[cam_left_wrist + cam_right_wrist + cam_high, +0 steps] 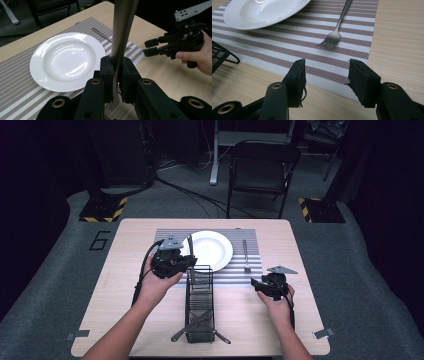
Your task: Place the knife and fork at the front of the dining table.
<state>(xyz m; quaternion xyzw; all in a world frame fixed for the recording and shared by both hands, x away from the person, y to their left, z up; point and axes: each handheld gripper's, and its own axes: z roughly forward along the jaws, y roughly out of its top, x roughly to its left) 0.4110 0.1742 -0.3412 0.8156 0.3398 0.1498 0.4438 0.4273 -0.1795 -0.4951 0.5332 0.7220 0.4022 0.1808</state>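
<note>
My left gripper [186,263] [117,63] is shut on a long flat metal piece of cutlery [122,30] [190,246], which stands upright between the jaws, just left of the white plate [210,249] [65,58]. The plate lies on a striped placemat [167,236] [287,42]. A fork [246,256] [337,30] lies on the mat to the plate's right. My right gripper [257,284] [325,72] [150,48] hovers open near the mat's front right corner, short of the fork's tines, with nothing between its jaws.
A black wire cutlery basket [200,292] stands at the table's front centre with more cutlery [196,324] in it; its corner [219,56] shows in the right gripper view. A folding chair [262,167] stands beyond the table.
</note>
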